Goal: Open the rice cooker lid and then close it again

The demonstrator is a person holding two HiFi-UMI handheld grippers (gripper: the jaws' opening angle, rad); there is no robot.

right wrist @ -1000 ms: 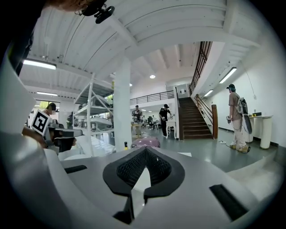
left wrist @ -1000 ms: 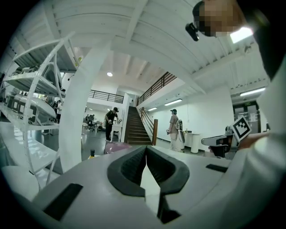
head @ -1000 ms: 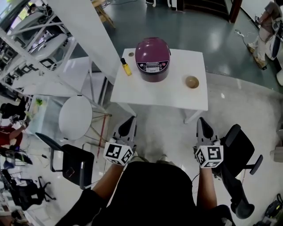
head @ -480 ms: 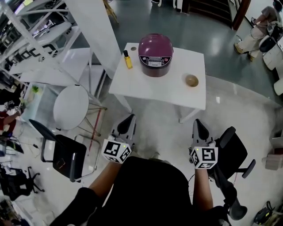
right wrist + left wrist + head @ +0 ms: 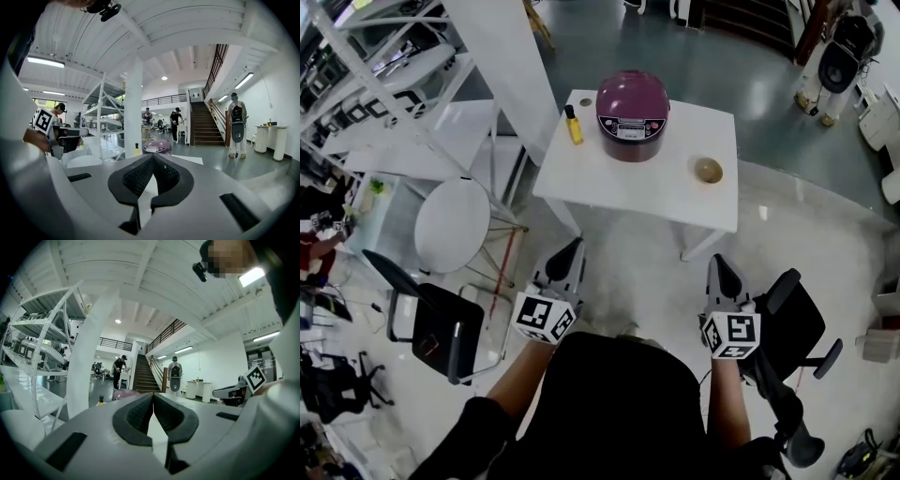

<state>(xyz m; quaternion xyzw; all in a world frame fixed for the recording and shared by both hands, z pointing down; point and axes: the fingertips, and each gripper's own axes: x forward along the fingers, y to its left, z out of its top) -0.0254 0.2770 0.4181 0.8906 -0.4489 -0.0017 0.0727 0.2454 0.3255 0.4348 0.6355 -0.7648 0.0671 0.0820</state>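
A purple rice cooker (image 5: 631, 114) with its lid down stands at the back of a white table (image 5: 628, 183); its top also shows in the right gripper view as the rice cooker (image 5: 156, 146) and, barely, past the left jaws as the rice cooker (image 5: 123, 394). My left gripper (image 5: 573, 253) and right gripper (image 5: 721, 266) hang well short of the table, above the floor, both shut with nothing between the jaws. Tips meet in the left gripper (image 5: 153, 394) view and the right gripper (image 5: 153, 155) view.
On the table stand a yellow bottle (image 5: 573, 126) left of the cooker and a small brown bowl (image 5: 707, 171) to its right. A round white stool (image 5: 452, 225) and black chairs (image 5: 436, 323) flank me. A white pillar and shelves (image 5: 356, 84) stand left. People stand by the stairs (image 5: 236, 123).
The view has shifted slightly; the table and cooker sit a little higher in the head view. Both grippers stay shut, in much the same place before me.
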